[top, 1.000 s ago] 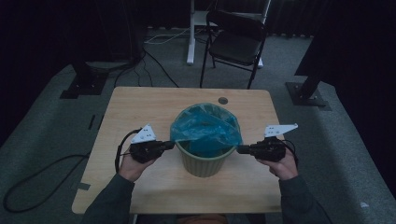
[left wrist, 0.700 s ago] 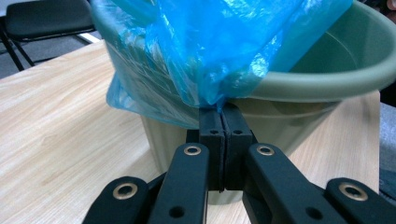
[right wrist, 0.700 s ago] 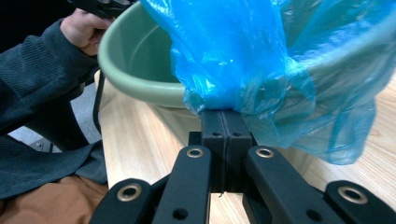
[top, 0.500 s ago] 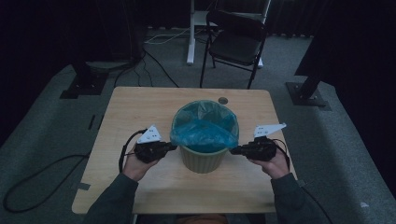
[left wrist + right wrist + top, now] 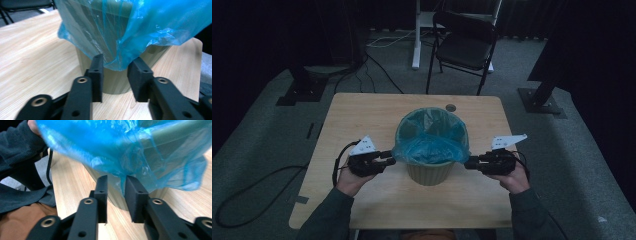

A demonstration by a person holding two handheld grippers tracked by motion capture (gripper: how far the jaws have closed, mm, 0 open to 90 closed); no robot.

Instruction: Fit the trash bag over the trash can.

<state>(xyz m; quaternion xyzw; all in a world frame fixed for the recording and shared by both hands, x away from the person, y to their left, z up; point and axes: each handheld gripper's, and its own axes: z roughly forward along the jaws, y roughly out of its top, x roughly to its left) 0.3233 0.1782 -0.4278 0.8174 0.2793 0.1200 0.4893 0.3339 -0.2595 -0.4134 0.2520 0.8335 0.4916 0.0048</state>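
On the left, a hand [image 5: 351,181] holds the left gripper [image 5: 388,158] low over the wooden table [image 5: 362,115], right beside the bin [image 5: 429,172]. Its two black jaws have just been opening, and now they stand apart. In the left gripper view the hanging edge of the blue bag [image 5: 150,22] dips down into the gap between them, but the pads [image 5: 97,72] do not squeeze it. In the middle of the table stands the bin. It is a small round bin, pale green, wider at the top than at the bottom, and it stands straight up. The blue bag [image 5: 432,135] sits inside it. The bag is thin and shiny, and you can see the bin's side through it. Its top is folded out over the rim all the way round and hangs down a bit like a loose, crinkly skirt. Inside, the bag looks wrinkled and baggy. Just behind the bin there is a small dark round spot [image 5: 451,107] on the table. On the right, the other hand [image 5: 514,181] holds the right gripper [image 5: 468,163] at the other side of the bin, near the rim. Its jaws have just been opening too, and they stand apart with the blue edge [image 5: 122,180] of the bag hanging between them, loose and not pinched. Behind the table, on the grey floor, stands a dark folding chair [image 5: 464,45].
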